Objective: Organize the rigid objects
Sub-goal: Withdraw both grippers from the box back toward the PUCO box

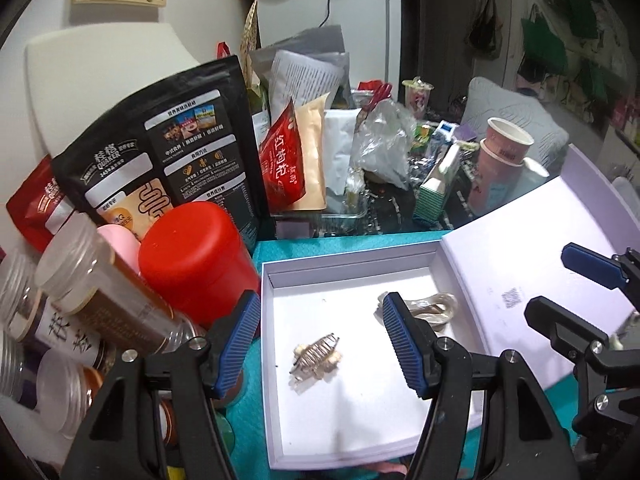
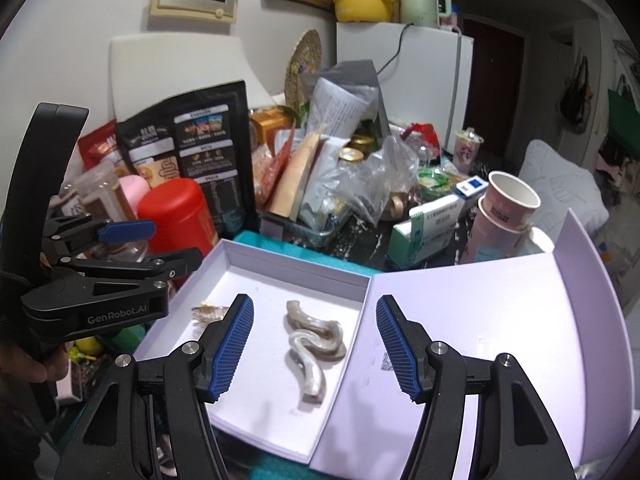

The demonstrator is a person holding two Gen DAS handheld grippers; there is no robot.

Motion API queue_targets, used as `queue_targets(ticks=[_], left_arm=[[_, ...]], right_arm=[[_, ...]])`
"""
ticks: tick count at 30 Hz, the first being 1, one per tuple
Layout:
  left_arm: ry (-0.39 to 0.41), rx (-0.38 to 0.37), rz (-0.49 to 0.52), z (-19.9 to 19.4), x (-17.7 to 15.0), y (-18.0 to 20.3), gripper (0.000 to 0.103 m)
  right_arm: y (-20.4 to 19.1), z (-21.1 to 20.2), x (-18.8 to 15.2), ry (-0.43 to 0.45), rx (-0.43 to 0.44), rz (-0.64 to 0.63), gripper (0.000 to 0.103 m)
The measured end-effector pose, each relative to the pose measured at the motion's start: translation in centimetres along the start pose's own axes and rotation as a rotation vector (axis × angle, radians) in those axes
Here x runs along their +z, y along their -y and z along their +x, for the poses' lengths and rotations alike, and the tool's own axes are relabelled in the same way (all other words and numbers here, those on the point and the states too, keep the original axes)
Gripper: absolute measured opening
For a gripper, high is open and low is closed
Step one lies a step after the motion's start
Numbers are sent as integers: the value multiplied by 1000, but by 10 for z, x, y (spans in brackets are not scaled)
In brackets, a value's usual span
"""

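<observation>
Left gripper (image 1: 320, 340) spread wide, holding nothing, above the open white box (image 1: 304, 270). Right gripper (image 2: 314, 346) likewise agape and empty. Inside the box: gold wire hair clip (image 1: 316, 356) toward its left edge, wavy pearly clip (image 2: 314, 346) near the hinged lid (image 2: 500, 320). Red jar (image 1: 196, 256) just beside the box's far-left corner.

Two hair clips lying in an open white box

A shallow white cardboard box (image 2: 296, 268) sits open on teal cloth, its hinged lid (image 2: 480, 320) folded flat to the right. Inside, a small gold wire-coil hair clip with cream ends (image 1: 316, 356) lies tilted near the left side, and a wavy pearly-beige S-shaped hair clip (image 2: 314, 350) lies flat toward the right wall, well apart from it
</observation>
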State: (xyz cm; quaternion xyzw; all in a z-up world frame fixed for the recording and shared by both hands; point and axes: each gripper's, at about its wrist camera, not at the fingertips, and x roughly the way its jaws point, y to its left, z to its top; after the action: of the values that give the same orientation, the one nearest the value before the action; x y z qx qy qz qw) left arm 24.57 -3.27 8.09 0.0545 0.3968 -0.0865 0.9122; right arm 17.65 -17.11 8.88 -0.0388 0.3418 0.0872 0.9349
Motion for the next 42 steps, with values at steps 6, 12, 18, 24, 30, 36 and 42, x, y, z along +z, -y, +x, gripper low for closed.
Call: queue_targets(ticks=[6,12,18,24,30,36,42], left_arm=[[35,-9,-4,-27,-9,1,63],[59,-5,-8,-49,-22,3,63],[77,-3,-14,-71,-41,3,63],[92,-6,-4,-90,-61,8,63],[97,-20,5,-103,-82,14,63],[96,-30,8,-108,-104,18,63],[97,-22,20,-109,-130,19,63]], right_arm=[[-10,-24,-5,30,8,-13,64],[-19,-44,-16,48,11,-17,64],[-29,-64,-30,64,12,-20,64],[-38,-83,-48,75,16,-24,65],[-47,-94,-67,72,34,-24,66],[-54,-97,-90,57,60,-16,66],[-63,-95,-114,42,78,-7,66]])
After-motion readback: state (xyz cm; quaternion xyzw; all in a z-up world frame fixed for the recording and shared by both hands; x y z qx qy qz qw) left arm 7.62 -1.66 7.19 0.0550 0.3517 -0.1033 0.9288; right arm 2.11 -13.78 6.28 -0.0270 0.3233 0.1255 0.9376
